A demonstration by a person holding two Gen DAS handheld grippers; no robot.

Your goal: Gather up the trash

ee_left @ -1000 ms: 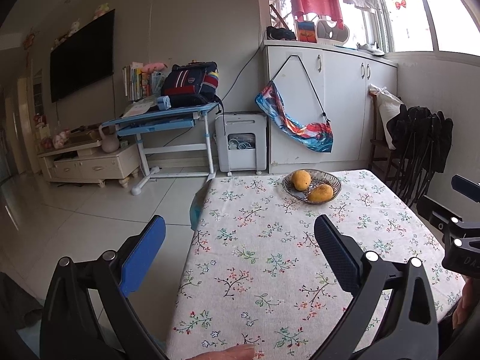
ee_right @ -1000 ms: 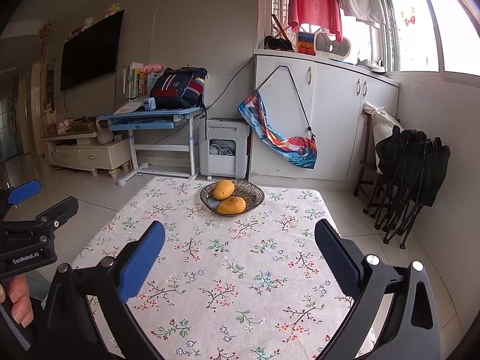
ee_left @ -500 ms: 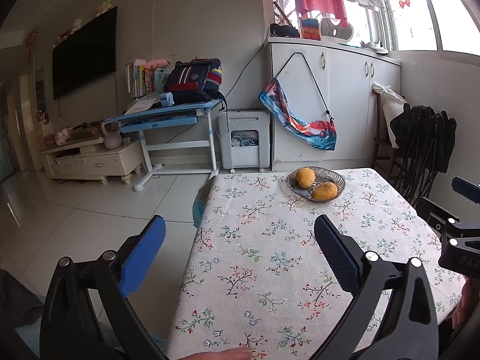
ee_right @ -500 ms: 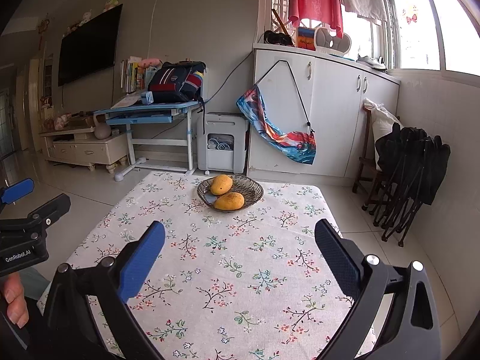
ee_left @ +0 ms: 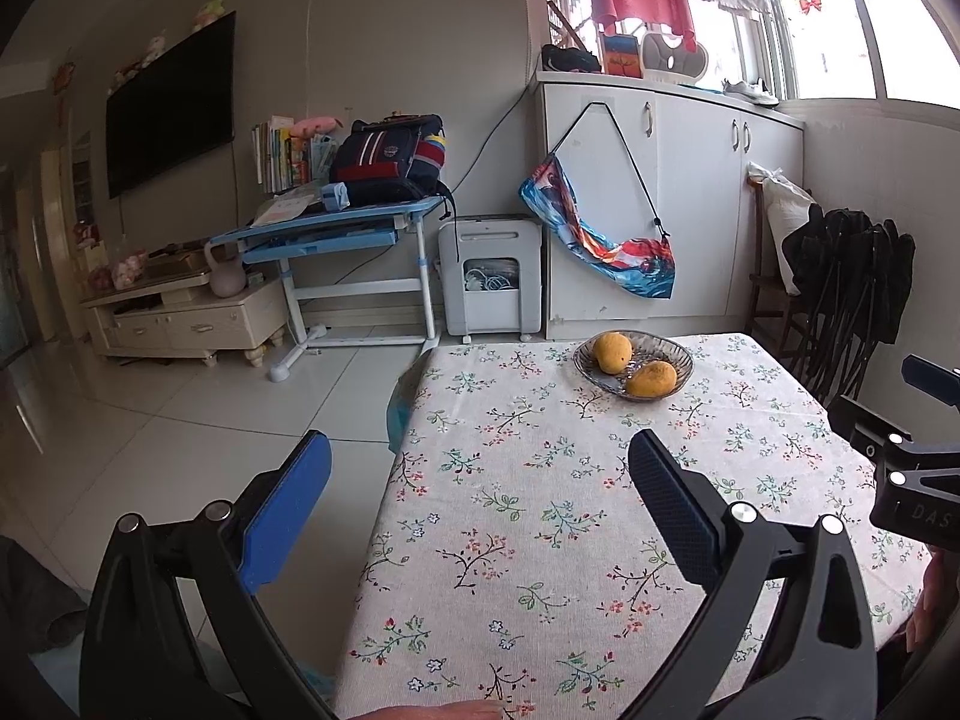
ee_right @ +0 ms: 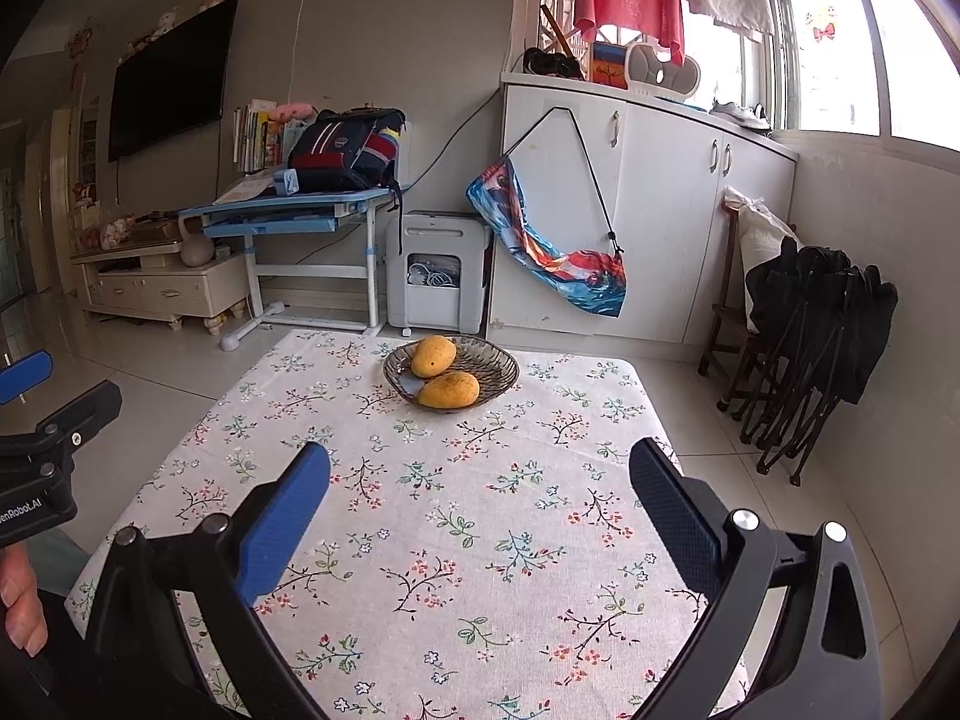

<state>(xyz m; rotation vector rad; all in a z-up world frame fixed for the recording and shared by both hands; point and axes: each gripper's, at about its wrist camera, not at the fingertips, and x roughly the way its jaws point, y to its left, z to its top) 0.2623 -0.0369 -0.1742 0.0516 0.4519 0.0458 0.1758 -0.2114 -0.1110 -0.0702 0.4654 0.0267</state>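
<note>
A table with a floral cloth (ee_left: 540,510) fills both views. No loose trash shows on the cloth. Near its far end, a glass bowl (ee_left: 657,337) (ee_right: 498,360) holds two yellow mangoes (ee_left: 612,351) (ee_right: 449,390), with a small pale scrap (ee_right: 410,385) beside them, too small to identify. A blue plastic bag (ee_left: 401,408) hangs at the table's left edge. My left gripper (ee_left: 477,450) is open over the table's near left edge. My right gripper (ee_right: 478,453) is open above the near middle. Neither holds anything.
Folded black chairs (ee_left: 852,288) (ee_right: 822,330) lean by the wall to the right of the table. Beyond the table are a white cabinet (ee_right: 660,210), a white appliance (ee_left: 489,282) and a blue desk (ee_left: 336,228). A hand (ee_right: 21,606) shows at the lower left.
Both grippers stay open. The right one has shifted slightly, so the bowl sits a little higher and further left in its view. The left view has hardly changed.
</note>
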